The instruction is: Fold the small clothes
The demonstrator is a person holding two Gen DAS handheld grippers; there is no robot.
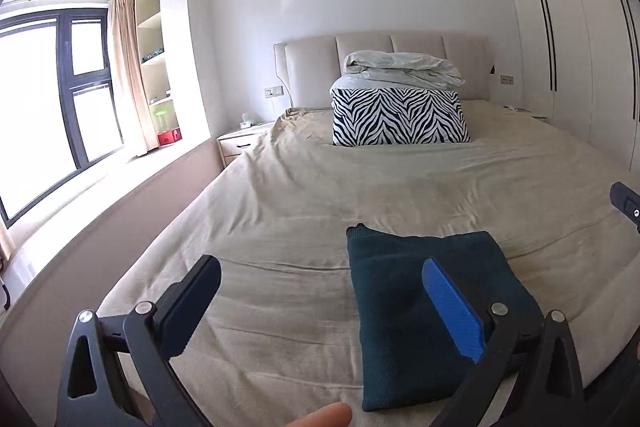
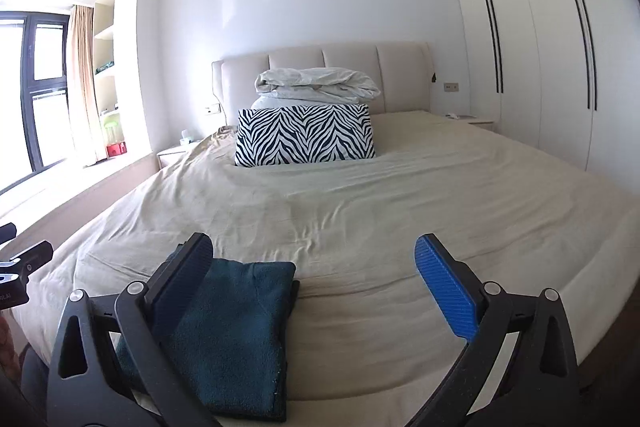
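A dark teal garment (image 1: 420, 311), folded into a flat rectangle, lies on the beige bed sheet (image 1: 300, 211) near the bed's foot. It also shows in the right wrist view (image 2: 236, 331). My left gripper (image 1: 320, 295) is open and empty, held above the sheet, with its right finger over the garment. My right gripper (image 2: 316, 283) is open and empty, with its left finger over the garment's left part. The tip of the right gripper shows at the right edge of the left wrist view (image 1: 628, 203).
A zebra-print cushion (image 1: 398, 117) and a folded white duvet (image 1: 400, 67) sit by the padded headboard (image 1: 308, 67). A nightstand (image 1: 240, 143) and a window ledge are left of the bed. White wardrobes (image 2: 532, 47) stand to the right.
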